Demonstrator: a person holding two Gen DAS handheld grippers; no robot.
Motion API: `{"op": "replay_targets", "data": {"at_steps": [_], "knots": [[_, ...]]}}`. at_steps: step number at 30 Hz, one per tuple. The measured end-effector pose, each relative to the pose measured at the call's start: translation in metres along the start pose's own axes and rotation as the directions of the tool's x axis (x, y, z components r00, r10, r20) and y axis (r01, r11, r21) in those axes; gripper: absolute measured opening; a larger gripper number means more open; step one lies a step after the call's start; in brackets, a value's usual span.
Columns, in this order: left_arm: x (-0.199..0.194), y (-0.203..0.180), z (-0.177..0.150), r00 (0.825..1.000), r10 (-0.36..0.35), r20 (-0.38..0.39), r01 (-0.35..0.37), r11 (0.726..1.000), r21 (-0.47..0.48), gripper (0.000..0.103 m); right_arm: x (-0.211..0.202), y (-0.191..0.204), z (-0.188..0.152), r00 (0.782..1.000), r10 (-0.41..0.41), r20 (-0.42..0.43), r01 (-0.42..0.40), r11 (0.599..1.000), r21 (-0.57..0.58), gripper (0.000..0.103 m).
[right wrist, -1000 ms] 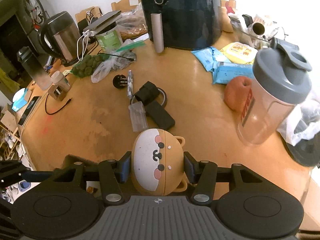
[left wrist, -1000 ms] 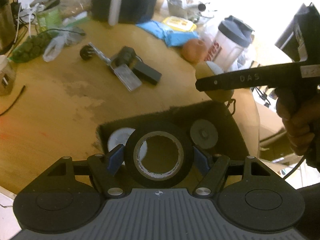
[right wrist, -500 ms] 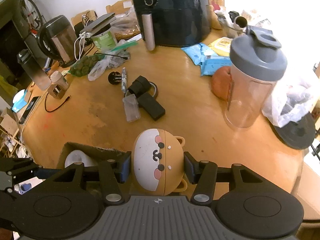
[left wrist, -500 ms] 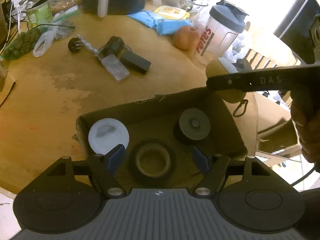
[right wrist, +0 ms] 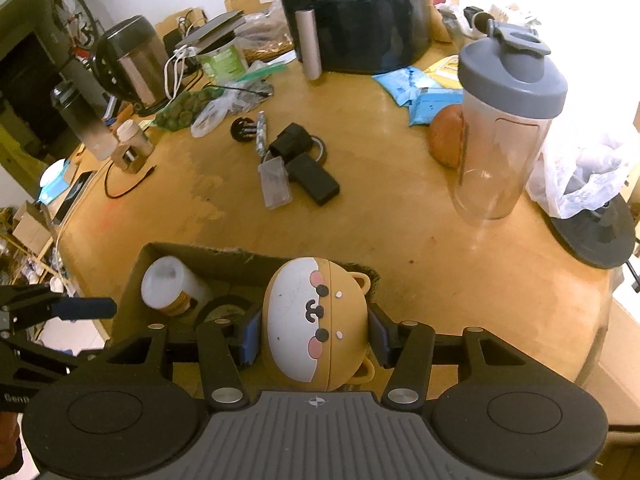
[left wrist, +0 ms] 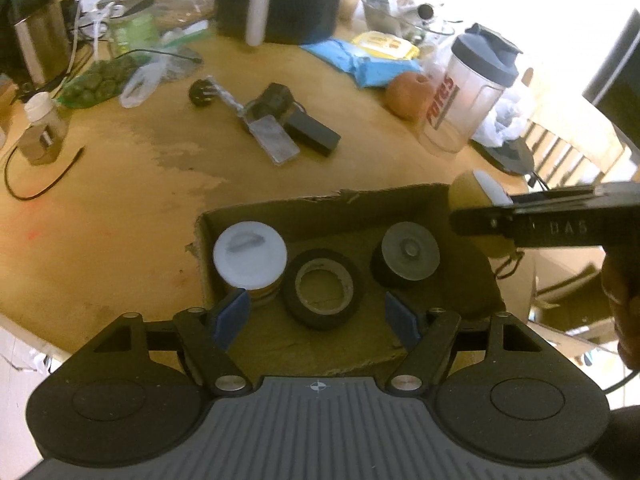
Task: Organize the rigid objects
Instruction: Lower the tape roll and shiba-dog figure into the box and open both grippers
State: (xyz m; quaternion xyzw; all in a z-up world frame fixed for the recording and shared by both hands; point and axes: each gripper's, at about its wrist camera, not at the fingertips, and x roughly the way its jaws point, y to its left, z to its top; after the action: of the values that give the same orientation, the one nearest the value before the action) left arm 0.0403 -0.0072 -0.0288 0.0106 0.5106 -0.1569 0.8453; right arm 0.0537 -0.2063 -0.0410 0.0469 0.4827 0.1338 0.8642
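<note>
My left gripper has its jaws spread, nothing between the blue pads, hanging above the cardboard box, which has a torn, ragged rim and sits at the near edge of the round wooden table. Three things in the box: one black tape roll, flat ring with a brown cardboard core, lying loose in the middle; one jar with a smooth white round lid to its left; one dark squat cylinder with a grey disc top to its right. My right gripper is pinching one rounded bear-face case, smooth rubbery shell, half white and half tan, pink cheeks, small ears, held over the box's right part. In the left view the case pokes out behind the other gripper's black arm, over the box's right corner. Out on the table: one matte black rectangular block, one clear flat plastic case, one black clip-like piece, one clear shaker bottle with a grey lid, one reddish round fruit, two blue soft packets.
</note>
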Motion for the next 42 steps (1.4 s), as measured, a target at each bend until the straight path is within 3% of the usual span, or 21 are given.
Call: {"op": "replay_targets", "data": {"at_steps": [19,22,26,32,35,42], "knots": [[-0.021,0.015,-0.031,0.996,0.083,0.03,-0.078,0.987,-0.142,0.073,0.005,0.043,-0.007,0.983,0.166,-0.074,-0.177,0.967,-0.186,0.057],[-0.024,0.018,-0.036,0.995,0.093,0.031,-0.087,0.983,-0.163,0.073,0.007,0.051,-0.005,0.984,0.161,-0.081,-0.175,0.959,-0.222,0.058],[-0.027,0.019,-0.04,0.994,0.102,0.033,-0.095,0.979,-0.178,0.073,0.01,0.053,-0.005,0.984,0.159,-0.08,-0.174,0.959,-0.223,0.076],[-0.029,0.021,-0.04,0.993,0.109,0.035,-0.101,0.977,-0.187,0.073,0.013,0.052,-0.009,0.986,0.142,-0.091,-0.158,0.965,-0.209,0.087],[-0.028,0.021,-0.038,0.993,0.109,0.037,-0.101,0.978,-0.18,0.073,0.013,0.051,-0.009,0.989,0.121,-0.086,-0.136,0.97,-0.202,0.098],[-0.025,0.021,-0.03,0.994,0.098,0.038,-0.091,0.984,-0.152,0.073,0.015,0.045,-0.006,0.995,0.073,-0.068,-0.084,0.98,-0.18,0.103]]}}
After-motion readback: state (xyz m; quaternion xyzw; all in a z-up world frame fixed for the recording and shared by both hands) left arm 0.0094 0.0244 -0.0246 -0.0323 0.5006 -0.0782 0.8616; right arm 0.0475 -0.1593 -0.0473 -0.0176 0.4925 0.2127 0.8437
